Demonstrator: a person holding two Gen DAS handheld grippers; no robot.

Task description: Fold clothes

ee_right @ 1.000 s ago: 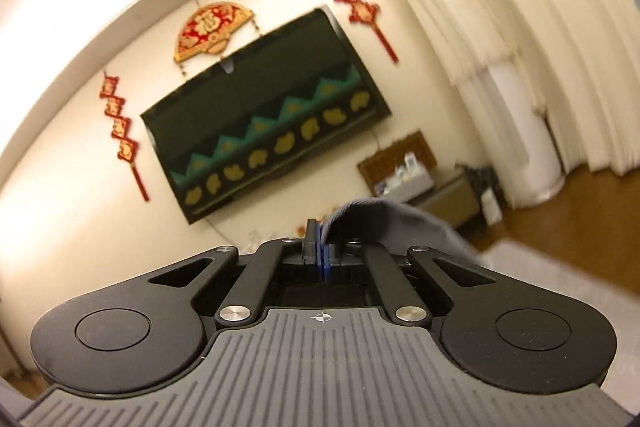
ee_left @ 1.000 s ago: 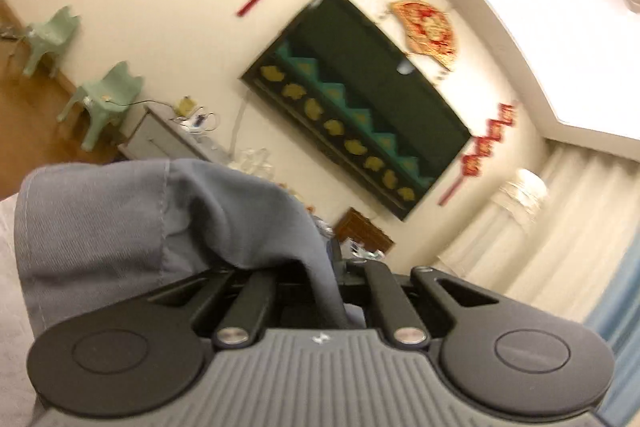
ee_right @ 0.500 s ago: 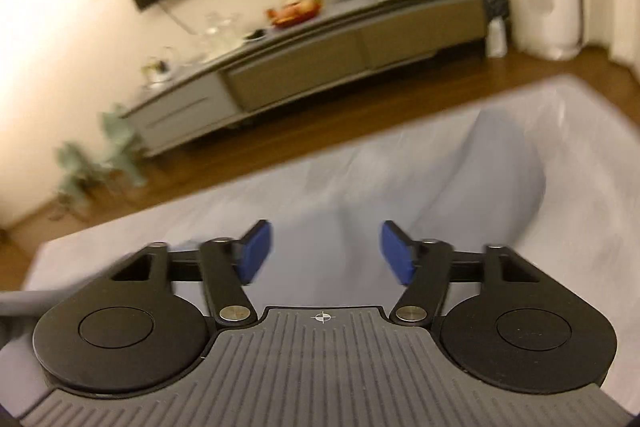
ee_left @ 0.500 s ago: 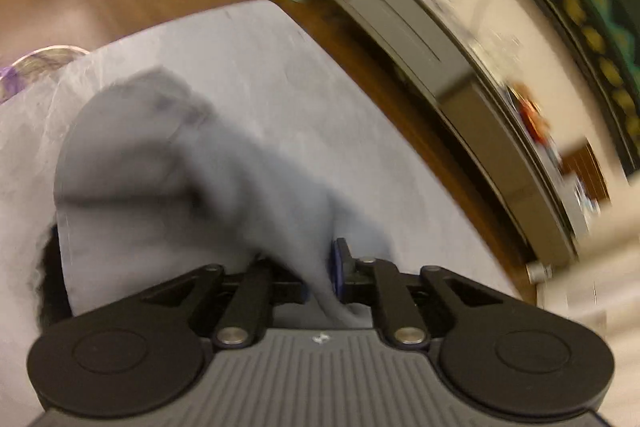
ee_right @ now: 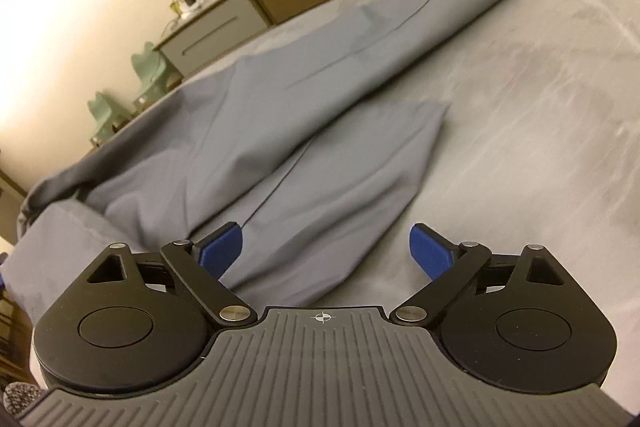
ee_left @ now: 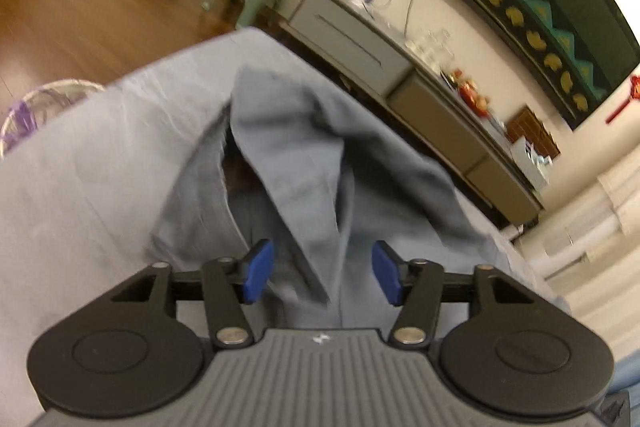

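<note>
- I am looking along both cameras at a pair of grey woven trousers lying on a pale grey cloth-covered table, one leg stretching away toward the far edge, the other lying shorter beside it and running in under my right tool
- I am keeping the left hand-held gripper with its blue pads spread wide and holding nothing; a raised ridge of the grey cloth is sitting between the pads, but neither pad is pressing it
- I am holding the right hand-held gripper spread wider yet, empty, hovering over the near end of the shorter leg
- In the left view the trousers are standing up in a soft peak with a dark opening beside it, so that end is rumpled rather than flat
- I am judging the fabric light, limp and a little slick: it will sag and slide, not hold a crease by itself
- I am judging seams and hems the best places to pinch, since doubled cloth is giving the pads more to bite
- Whether this lie is a spread for folding or a half-made fold, I cannot tell
</note>
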